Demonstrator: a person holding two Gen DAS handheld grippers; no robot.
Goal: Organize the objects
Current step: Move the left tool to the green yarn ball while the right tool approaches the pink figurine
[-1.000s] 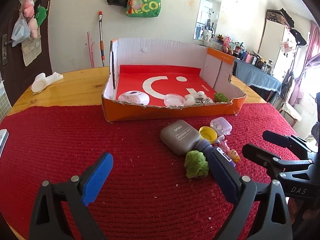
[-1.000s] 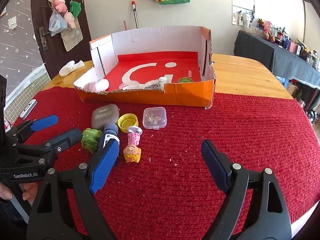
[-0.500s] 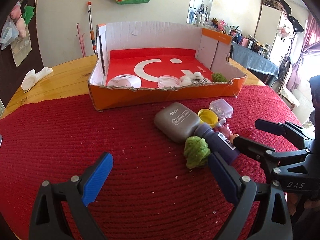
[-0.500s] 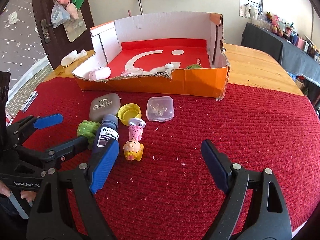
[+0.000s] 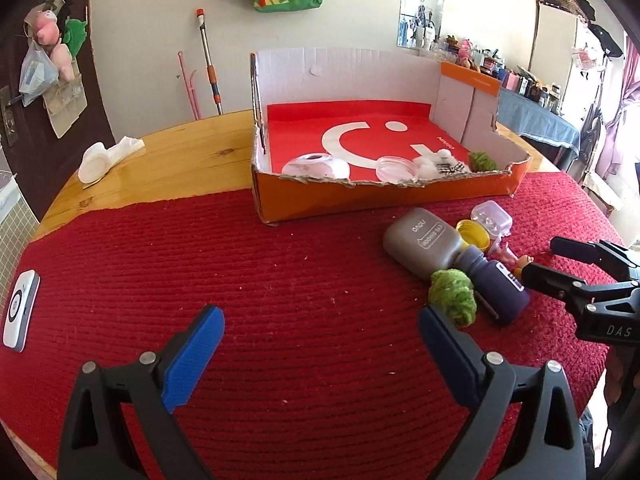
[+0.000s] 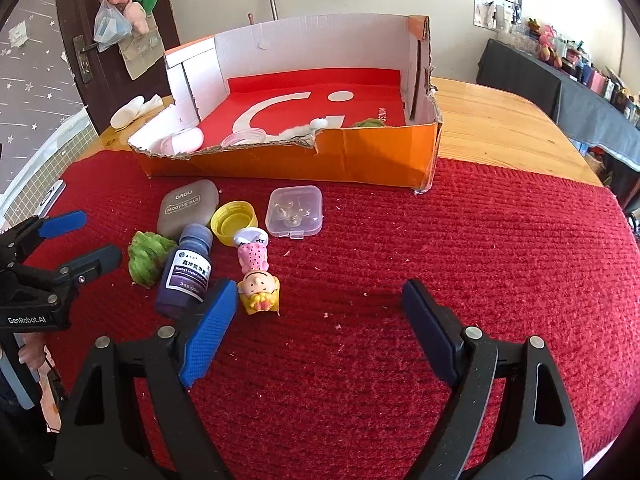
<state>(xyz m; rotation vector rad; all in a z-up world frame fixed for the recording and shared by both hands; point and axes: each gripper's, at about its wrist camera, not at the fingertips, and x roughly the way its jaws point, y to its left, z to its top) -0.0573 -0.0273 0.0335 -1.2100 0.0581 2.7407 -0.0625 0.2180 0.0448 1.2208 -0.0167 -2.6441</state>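
Both fingers beside bottle.

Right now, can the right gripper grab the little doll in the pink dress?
Probably yes. The right gripper is open, and the doll lies on the red mat just ahead, beside its left finger. The purple bottle lies close alongside, so aim carefully.

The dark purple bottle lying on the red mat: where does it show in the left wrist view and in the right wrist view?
Left wrist: the dark purple bottle lies right of centre, cap toward the grey case.
Right wrist: the bottle lies lower left, just above the near blue pad.
Shared landmark: the green fuzzy ball beside the bottle in both views.
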